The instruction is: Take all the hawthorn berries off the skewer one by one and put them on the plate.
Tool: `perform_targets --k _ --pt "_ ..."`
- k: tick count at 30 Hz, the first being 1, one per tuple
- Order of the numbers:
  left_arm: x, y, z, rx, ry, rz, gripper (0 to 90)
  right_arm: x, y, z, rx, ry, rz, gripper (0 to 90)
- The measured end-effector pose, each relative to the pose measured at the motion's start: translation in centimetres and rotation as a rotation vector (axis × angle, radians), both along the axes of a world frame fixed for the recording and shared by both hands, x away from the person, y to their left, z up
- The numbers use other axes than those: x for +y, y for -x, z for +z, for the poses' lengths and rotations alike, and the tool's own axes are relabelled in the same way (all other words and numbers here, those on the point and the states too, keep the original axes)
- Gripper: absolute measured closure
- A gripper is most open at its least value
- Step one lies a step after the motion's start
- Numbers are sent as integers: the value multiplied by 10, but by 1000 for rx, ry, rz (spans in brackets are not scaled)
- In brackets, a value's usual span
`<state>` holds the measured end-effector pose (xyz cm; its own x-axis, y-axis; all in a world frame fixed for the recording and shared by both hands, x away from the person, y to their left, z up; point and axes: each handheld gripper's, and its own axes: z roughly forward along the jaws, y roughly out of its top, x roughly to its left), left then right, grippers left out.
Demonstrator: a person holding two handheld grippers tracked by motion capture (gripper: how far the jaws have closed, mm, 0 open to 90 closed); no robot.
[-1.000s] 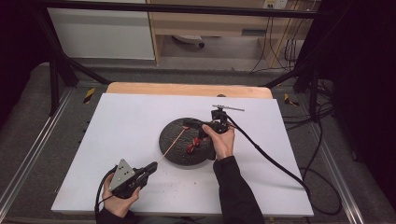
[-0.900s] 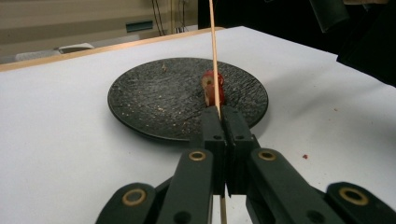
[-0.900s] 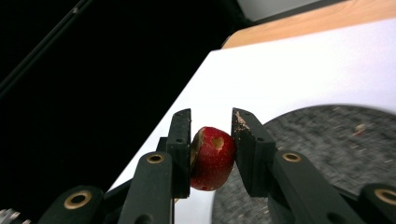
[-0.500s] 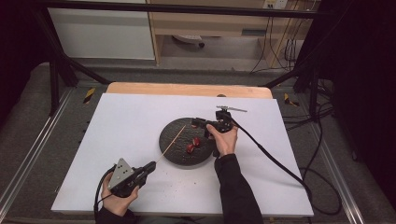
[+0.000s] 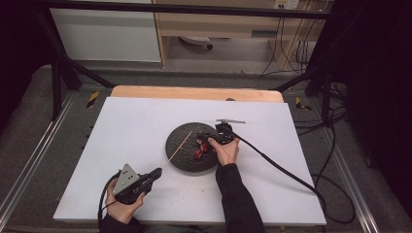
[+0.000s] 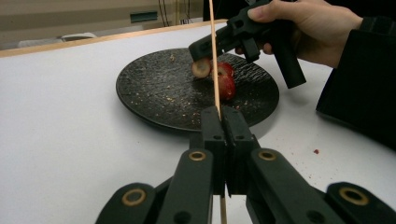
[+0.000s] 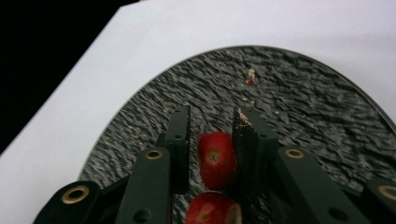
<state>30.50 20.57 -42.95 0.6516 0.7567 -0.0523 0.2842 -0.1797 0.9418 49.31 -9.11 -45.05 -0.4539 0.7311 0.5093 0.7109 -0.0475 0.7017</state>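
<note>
A round black plate [image 5: 180, 156] lies at the middle of the white table, with red fruit pieces [image 5: 199, 153] on it. My right gripper [image 5: 200, 139] reaches over the plate from the right. Its jaws are closed on a red fruit piece [image 7: 215, 157] with a pale cut face [image 6: 201, 68]. Another piece [image 7: 211, 211] lies below it. Near the front left, my left gripper [image 5: 156, 173] is shut on a thin wooden skewer [image 5: 178, 147]. The skewer slants up over the plate's left rim [image 6: 140, 100] and passes just beside the held piece.
Small crumbs dot the plate [image 7: 289, 88] and the white table cover [image 5: 272, 184]. A thick black cable [image 5: 277, 165] trails from the right gripper off the table's right side. A wooden edge [image 5: 194, 93] runs along the back, with dark frame posts beyond.
The right hand and its gripper have shifted a little to the left and nearer over the plate, toward the skewer's far end. The left gripper and skewer have stayed in place.
</note>
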Motion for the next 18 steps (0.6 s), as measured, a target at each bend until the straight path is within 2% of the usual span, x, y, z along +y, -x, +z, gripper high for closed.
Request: perform_targets --k 5,8,11,16,18 --pt "0 0 0 1 -3 1 885 2 0 -4 2 6 0 661" --pt "1 0 0 2 -2 2 885 0 2 0 -26 17 1 621" --pt "1 -1 0 5 -3 2 885 -2 7 10 -76 33 12 550" --pt "1 -1 0 8 -5 4 885 -8 24 24 -144 52 49 423" --pt "1 -1 -1 10 -9 6 885 -11 31 27 -151 52 73 359"
